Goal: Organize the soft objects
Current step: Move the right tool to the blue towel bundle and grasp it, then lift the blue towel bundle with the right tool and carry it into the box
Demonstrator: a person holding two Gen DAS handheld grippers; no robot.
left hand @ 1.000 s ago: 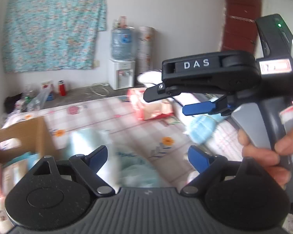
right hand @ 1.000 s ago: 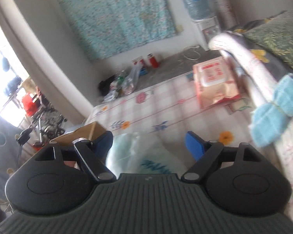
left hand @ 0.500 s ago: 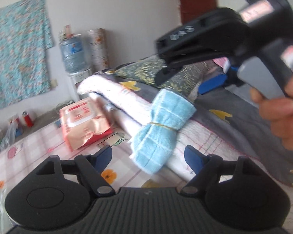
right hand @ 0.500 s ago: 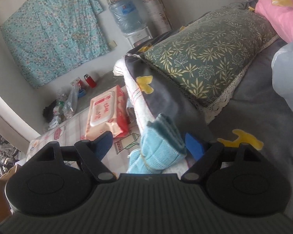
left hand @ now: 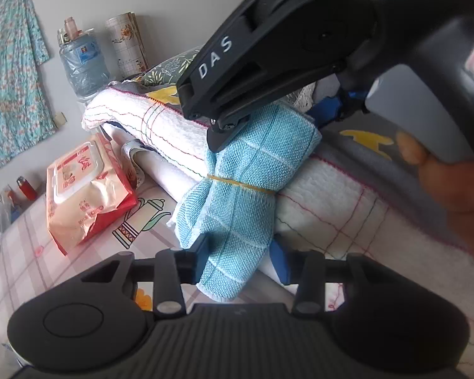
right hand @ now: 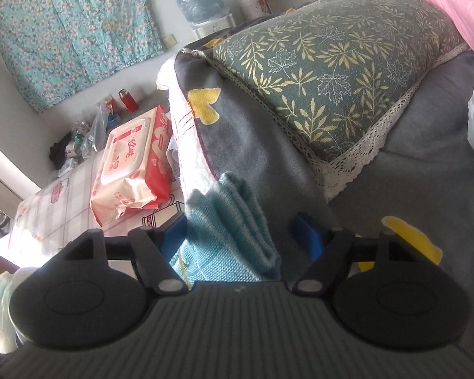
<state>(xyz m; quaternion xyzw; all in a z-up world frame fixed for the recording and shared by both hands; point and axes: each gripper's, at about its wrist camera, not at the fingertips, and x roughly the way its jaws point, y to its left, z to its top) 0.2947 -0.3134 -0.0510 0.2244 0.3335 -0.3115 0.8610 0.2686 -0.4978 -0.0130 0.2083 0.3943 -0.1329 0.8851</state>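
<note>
Lying across the edge of a folded white blanket (left hand: 325, 189) on the bed, the banded blue towel (left hand: 237, 183) sits between both grippers; the left gripper (left hand: 240, 257), just closing, pinches its lower end; the right gripper (right hand: 243, 233), narrowing, straddles its upper end unclenched.

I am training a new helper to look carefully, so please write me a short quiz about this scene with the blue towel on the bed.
1. True or false: a red ribbon ties the blue towel.
2. What lies on the checked cloth beside the towel? A) a pack of wipes B) a shoe C) a book
3. In the right wrist view, is the right gripper pinching the towel?
Key: 1 false, a yellow rubber band ties it. 2 A. 3 No: the towel is between its fingers, but one pad stands clear; its jaws have just been closing.
</note>
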